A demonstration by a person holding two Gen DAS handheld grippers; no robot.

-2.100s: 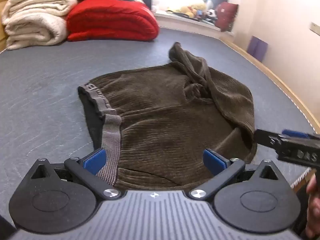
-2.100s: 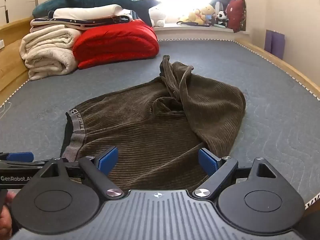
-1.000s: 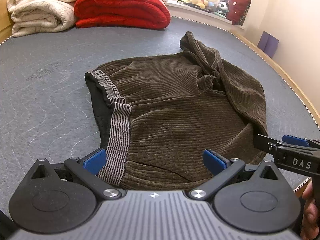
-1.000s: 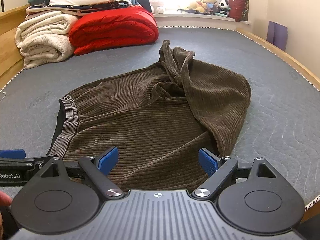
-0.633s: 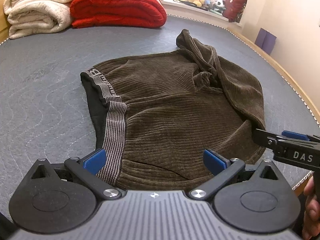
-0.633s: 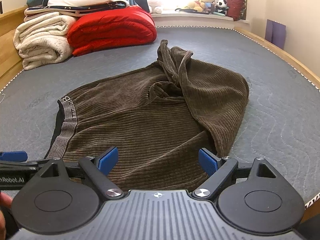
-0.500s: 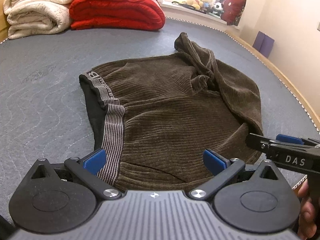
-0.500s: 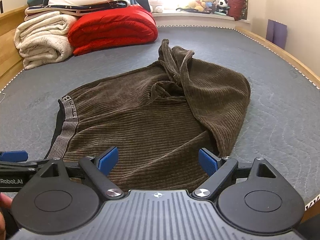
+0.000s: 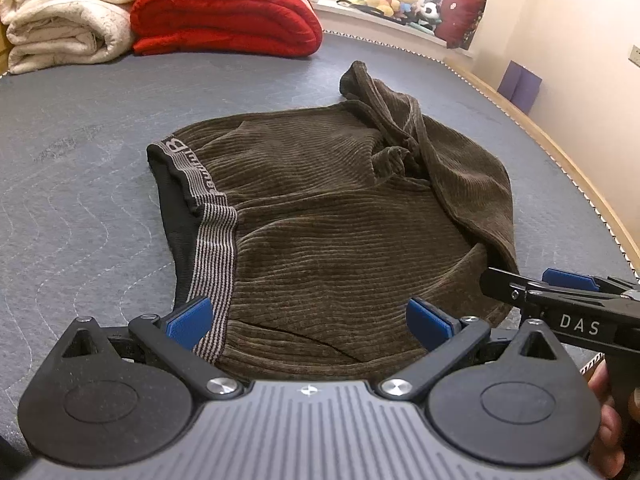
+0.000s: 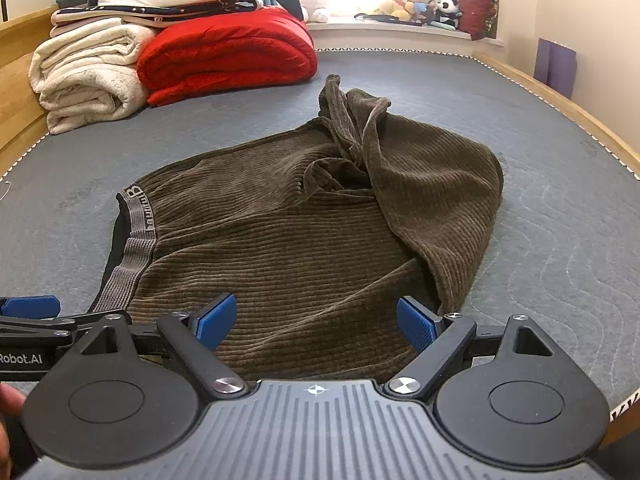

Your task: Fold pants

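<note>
- We are holding the left tool (image 9: 308, 318) low over the near edge of the brown corduroy pants (image 9: 340, 240), its blue pads (image 9: 188, 318) spread wide with nothing between them.
- We are holding the right tool (image 10: 316, 322) just beside it, also wide apart and gripping nothing; its pads (image 10: 416, 324) are framing the near hem of the pants (image 10: 300, 248).
- In the left wrist view the right tool (image 9: 560, 296) is showing at the right edge, its tip near the pants' right corner; whether it is touching the cloth we cannot tell.
- In the right wrist view the left tool (image 10: 32, 320) is showing at the left edge, near the waistband end.
- The pants are lying on the grey quilted bed (image 9: 72, 184), roughly in its middle, partly folded, with a leg doubled back over the right side and bunching into a crumpled ridge (image 10: 352, 128) at the far end.
- The striped grey waistband (image 9: 212, 256) is running along the left side, its dark inner lining facing up beside it.
- A red folded quilt (image 10: 228, 56) and cream folded blankets (image 10: 88, 76) are sitting at the far end of the bed, well apart from the pants.
- Soft toys (image 10: 412, 2) are lining the window ledge beyond.
</note>
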